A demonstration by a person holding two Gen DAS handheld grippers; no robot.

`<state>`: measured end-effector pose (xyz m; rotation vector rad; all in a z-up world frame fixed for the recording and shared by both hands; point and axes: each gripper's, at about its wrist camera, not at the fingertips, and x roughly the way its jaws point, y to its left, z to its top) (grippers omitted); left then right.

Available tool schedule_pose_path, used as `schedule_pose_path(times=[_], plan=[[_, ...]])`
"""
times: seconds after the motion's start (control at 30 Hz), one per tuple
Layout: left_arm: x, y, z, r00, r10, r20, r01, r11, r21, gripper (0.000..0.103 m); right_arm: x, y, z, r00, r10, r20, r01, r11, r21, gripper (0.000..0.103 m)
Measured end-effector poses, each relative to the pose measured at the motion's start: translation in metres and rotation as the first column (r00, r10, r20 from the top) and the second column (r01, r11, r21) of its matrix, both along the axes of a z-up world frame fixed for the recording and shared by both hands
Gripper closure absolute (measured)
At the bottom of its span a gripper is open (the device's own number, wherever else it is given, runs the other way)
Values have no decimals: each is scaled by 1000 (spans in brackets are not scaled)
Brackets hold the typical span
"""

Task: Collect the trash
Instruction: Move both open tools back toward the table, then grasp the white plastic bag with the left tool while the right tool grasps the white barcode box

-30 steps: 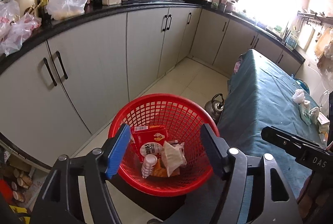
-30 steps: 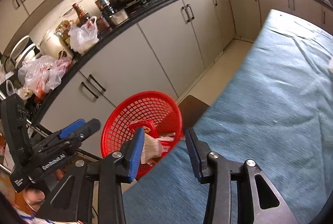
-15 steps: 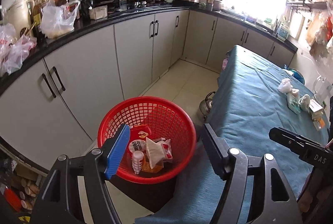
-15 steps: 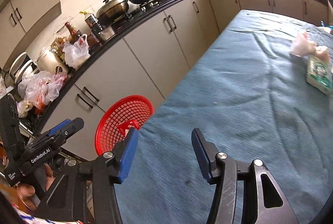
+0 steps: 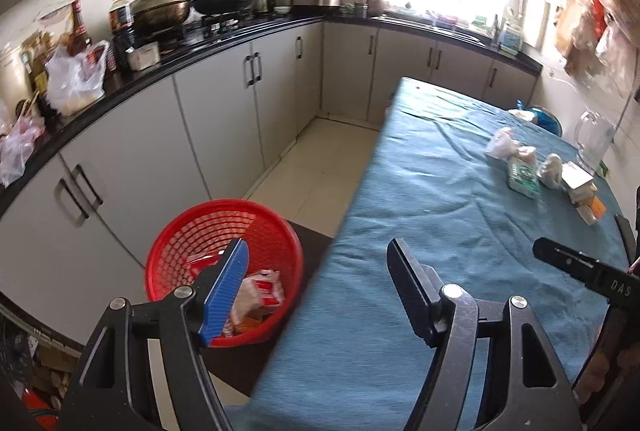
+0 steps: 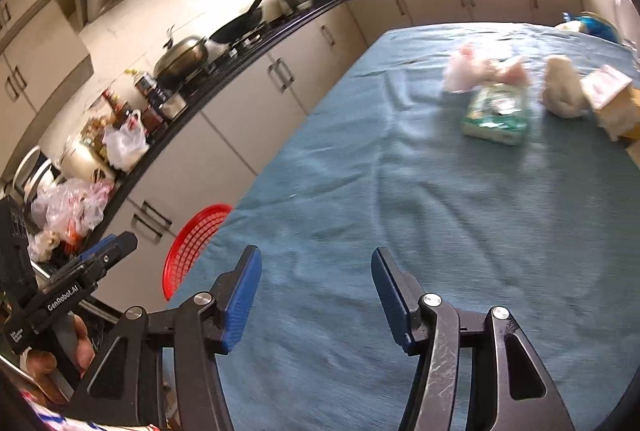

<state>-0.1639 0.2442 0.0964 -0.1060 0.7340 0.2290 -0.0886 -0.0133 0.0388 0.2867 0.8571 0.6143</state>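
Kitchen cabinets curve across the upper left of both views, and the blue-clothed table (image 6: 400,191) now fills most of the frame. I have swung both tools away from the red basket (image 5: 192,231), which has slid to the lower left with wrappers inside. My left gripper (image 5: 316,287) and right gripper (image 6: 316,295) are spread wide, holding nothing. Remaining trash sits upper right on the cloth: green packet (image 6: 496,115), crumpled tissues (image 6: 560,91). I judge another pickup is next.
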Motion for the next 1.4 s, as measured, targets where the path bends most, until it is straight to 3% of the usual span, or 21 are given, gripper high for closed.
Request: schedule_pose_path(times=[0.17,0.4,0.73,1.0,1.4], plan=[[11,-27,1,999,-52,-11,52,999,-6,32,-3,-37,5,999,-50,12,50,999,0,38],[32,-60,-1,989,-142,-36,138,986,-91,32,-6,-100,2,989,-146,1,146,989,-25,38],[68,-104,-3,967,-248,-57,237,960,-151,32,-10,-197,2,944,-329,-11,329,944,-3,35],[113,-131,-3,957,-285,-60,267,941,-207,31,7,-225,6,928,-373,-12,373,927,22,35],[232,-147,-9,960,-275,-47,239,899,-368,28,53,-226,11,922,-387,-13,387,918,85,35]])
